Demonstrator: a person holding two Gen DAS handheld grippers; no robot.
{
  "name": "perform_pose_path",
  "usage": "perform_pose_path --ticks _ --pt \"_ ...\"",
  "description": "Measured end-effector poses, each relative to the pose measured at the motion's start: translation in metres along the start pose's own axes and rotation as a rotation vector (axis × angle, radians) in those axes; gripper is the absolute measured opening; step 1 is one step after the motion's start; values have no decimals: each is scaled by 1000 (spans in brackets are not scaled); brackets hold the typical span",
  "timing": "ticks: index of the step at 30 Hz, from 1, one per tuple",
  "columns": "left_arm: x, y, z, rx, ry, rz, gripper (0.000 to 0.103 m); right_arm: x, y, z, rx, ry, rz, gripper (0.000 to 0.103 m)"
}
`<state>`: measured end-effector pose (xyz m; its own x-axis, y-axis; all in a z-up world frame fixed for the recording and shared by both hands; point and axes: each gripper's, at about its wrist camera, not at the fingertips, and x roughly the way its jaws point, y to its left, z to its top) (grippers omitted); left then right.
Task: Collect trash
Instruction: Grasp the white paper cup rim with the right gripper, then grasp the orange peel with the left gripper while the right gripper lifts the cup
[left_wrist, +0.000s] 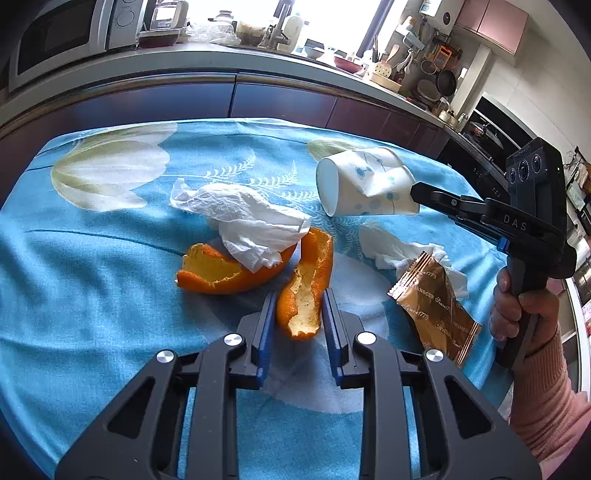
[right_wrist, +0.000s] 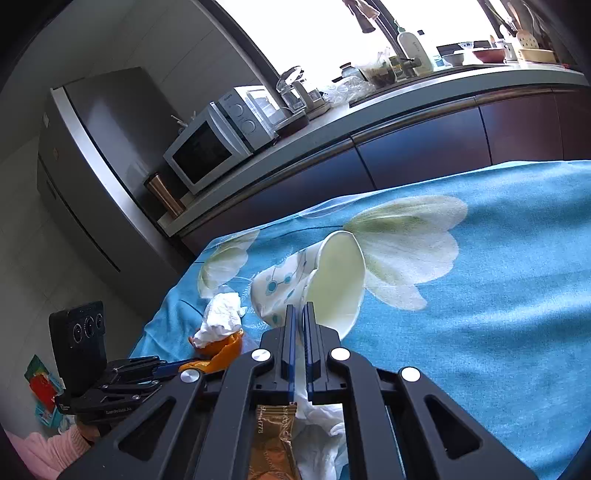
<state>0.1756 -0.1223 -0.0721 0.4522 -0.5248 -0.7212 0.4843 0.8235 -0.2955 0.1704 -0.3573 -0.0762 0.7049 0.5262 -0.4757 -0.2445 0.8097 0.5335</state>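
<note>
A strip of orange peel (left_wrist: 304, 291) lies on the blue flowered cloth (left_wrist: 92, 258). My left gripper (left_wrist: 298, 299) is down at it with a jaw on each side, still a little apart. A larger peel (left_wrist: 225, 271) with a crumpled white tissue (left_wrist: 251, 221) on it lies just beyond. My right gripper (right_wrist: 300, 314) is shut on the rim of a crushed white paper cup (right_wrist: 328, 280) and holds it lifted; it also shows in the left wrist view (left_wrist: 364, 182). A gold snack wrapper (left_wrist: 436, 310) and a second tissue (left_wrist: 399, 251) lie below the right gripper.
The table's far edge meets dark kitchen cabinets (left_wrist: 258, 99) with a crowded counter above. A microwave (right_wrist: 218, 144) and a fridge (right_wrist: 92, 177) stand to the left in the right wrist view. The cloth's right part (right_wrist: 498, 295) carries nothing.
</note>
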Motion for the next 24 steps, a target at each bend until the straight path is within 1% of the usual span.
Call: perform_pose_path --ticks 7,14,24 --pt "-18 -2 -10 10 -31 -8 20 -10 19 0 -27 -41 0 2" --pt "-48 -1 -21 25 -76 -4 19 -25 40 -2 -54 -78 17 2" --pt "-101 15 -42 13 -145 36 19 -39 75 -12 -85 -98 86 2"
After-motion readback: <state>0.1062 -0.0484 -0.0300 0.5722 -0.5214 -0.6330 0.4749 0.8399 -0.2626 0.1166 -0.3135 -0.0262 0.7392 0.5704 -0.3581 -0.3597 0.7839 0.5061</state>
